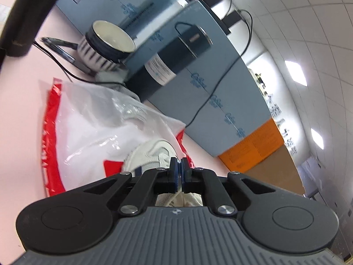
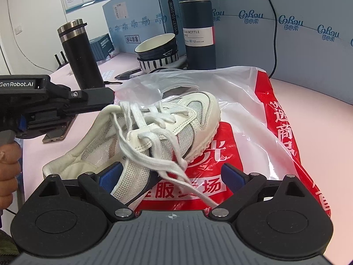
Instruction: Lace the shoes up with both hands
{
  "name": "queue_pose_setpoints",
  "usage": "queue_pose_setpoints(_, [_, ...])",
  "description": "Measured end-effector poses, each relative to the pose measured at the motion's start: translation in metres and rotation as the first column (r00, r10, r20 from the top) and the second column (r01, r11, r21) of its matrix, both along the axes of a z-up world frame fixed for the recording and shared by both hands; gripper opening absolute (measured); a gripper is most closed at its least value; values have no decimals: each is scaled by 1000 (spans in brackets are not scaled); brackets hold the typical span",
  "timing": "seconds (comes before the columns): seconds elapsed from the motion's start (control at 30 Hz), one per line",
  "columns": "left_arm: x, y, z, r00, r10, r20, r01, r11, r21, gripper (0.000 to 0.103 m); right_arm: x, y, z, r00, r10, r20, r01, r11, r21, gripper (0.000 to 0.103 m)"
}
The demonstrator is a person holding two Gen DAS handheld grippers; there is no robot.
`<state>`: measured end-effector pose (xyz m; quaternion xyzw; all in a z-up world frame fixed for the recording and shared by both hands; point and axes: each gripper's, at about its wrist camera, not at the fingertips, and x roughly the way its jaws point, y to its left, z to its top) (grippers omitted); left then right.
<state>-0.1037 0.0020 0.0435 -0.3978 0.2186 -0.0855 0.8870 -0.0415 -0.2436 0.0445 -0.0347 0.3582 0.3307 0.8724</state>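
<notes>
Shoe (image 2: 167, 128): white mesh trainer lying tilted on a red-and-white plastic bag (image 2: 264, 132) at the middle of the right wrist view, toe toward 1 o'clock, heel opening toward 8 o'clock.
Left tongs (image 1: 178, 170): clenched, blue pads pressed together; from the right wrist view their tip sits at the shoe's collar at 10 o'clock, touching the upper lace crossings. Whether a strand is pinched between the pads I cannot tell.
Right tongs (image 2: 172, 176): released, jaws spread wide, the shoe's side and a loose lace (image 2: 154, 159) lying between them at 6 o'clock, not pressed.
Risk, empty pinch: if the left pads closed on nothing, a pull would tighten no lace.
Risk, slipping lace: the flat strand trailing toward 5 o'clock is slack; the right pads could close beside it or catch only its frayed end.
Risk, sliding shoe: the bag looks slick and crumpled; any tug from 10 o'clock could drag the shoe rather than draw the lace through.
Risk, clutter: stacked bowls (image 2: 156, 50), two flasks (image 2: 196, 26) and a phone (image 2: 57, 134) stand on the pink surface (image 2: 308, 92) from 9 to 12 o'clock; a wide swing of the left arm could knock them.
</notes>
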Motion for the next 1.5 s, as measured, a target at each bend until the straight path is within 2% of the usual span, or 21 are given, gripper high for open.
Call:
queue_pose_setpoints(0.23, [-8,18,6,997,81,22,-80,997,-8,2,1,-2,-2,1000,-12,-18,12,1000,7,96])
queue_pose_setpoints(0.43, [-18,43,11,984,176,30,-176,984,-6,2,1,-3,-2,1000,-14,-24,14,1000,10,96])
queue_pose_setpoints(0.63, [-34,75,20,957,285,48,-285,958,3,2,1,-4,-2,1000,-12,-25,12,1000,8,96])
queue_pose_setpoints(0.83, [-54,103,28,919,387,67,-389,921,16,2,2,-5,-3,999,-18,-35,18,1000,8,97])
queue_pose_setpoints(1.17, [-78,126,27,875,481,58,-483,875,25,2,2,-7,-2,999,-21,-36,22,1000,1,98])
queue_pose_setpoints(1.33, [-83,127,24,886,463,31,-464,885,44,2,-1,-18,5,999,7,-45,-5,998,55,98])
queue_pose_setpoints(1.43, [-85,124,20,898,441,9,-441,896,45,3,-10,-38,15,1000,-11,-10,12,994,108,98])
queue_pose_setpoints(1.5, [-87,122,17,905,426,1,-426,904,50,3,-16,-50,18,999,-38,11,37,994,99,98])
